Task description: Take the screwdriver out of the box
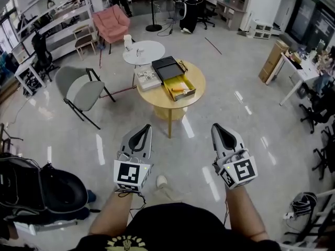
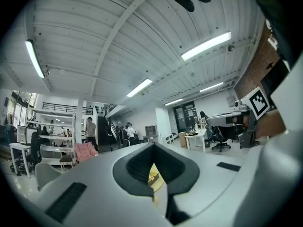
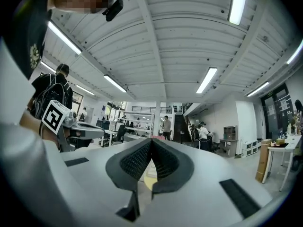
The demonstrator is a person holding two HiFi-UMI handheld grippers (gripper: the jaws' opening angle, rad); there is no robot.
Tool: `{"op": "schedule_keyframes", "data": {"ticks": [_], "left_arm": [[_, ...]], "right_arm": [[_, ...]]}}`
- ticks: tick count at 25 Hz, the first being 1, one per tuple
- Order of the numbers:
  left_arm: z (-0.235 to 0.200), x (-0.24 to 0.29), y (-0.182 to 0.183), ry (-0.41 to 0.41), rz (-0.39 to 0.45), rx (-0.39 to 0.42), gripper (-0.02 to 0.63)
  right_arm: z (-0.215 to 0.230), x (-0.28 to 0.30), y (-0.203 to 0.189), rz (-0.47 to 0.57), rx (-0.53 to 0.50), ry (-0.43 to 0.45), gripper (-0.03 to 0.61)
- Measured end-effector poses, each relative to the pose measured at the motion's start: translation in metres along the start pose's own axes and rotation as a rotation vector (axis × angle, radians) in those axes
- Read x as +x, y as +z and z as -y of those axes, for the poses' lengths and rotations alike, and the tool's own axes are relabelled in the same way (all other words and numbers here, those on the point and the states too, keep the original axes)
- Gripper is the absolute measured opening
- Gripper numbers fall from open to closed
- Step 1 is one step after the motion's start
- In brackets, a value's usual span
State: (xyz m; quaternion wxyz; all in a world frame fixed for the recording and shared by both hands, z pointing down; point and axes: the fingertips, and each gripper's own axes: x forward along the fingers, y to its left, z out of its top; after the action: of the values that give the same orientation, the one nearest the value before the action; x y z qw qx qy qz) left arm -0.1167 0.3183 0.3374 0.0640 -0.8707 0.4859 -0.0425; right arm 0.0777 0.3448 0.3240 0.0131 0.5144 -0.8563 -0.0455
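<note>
Grey floor; hand-held grippers bear square markers.

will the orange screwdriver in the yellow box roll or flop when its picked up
Probably stiff: the screwdriver looks like a short, straight tool lying flat in the open box. Likely light, since it is small beside the box. It may roll if set on the round table; the handle's shape is too small to judge.
</note>
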Motion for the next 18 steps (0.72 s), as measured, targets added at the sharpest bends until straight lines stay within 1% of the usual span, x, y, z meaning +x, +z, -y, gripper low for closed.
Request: {"op": "schedule_keyframes", "data": {"ticks": [3,6,11,15,18], "left_arm": [[-0.005,0.017,-0.001,-0.028,-0.003,0.001,0.014],[-0.019,0.032,-0.002,-0.018,0.0,-0.011,0.014],[-0.044,0.056,-0.015,0.016,-0.008,-0.039,0.012],[-0.058,0.077,-0.013,0.028,-0.012,-0.016,0.012],[-0.068,0.095,-0.015,0.037,-0.019,-0.006,0.014]], "right_arm": [[0.01,0.011,0.006,0.043,0.012,-0.003,0.017],[0.018,0.029,-0.001,0.016,0.006,-0.008,0.017],[0.034,0.059,-0.023,-0.027,0.02,-0.027,0.015],[0.045,0.079,-0.025,-0.028,0.028,-0.024,0.015],[0.053,0.096,-0.022,-0.045,0.03,-0.038,0.015]]}}
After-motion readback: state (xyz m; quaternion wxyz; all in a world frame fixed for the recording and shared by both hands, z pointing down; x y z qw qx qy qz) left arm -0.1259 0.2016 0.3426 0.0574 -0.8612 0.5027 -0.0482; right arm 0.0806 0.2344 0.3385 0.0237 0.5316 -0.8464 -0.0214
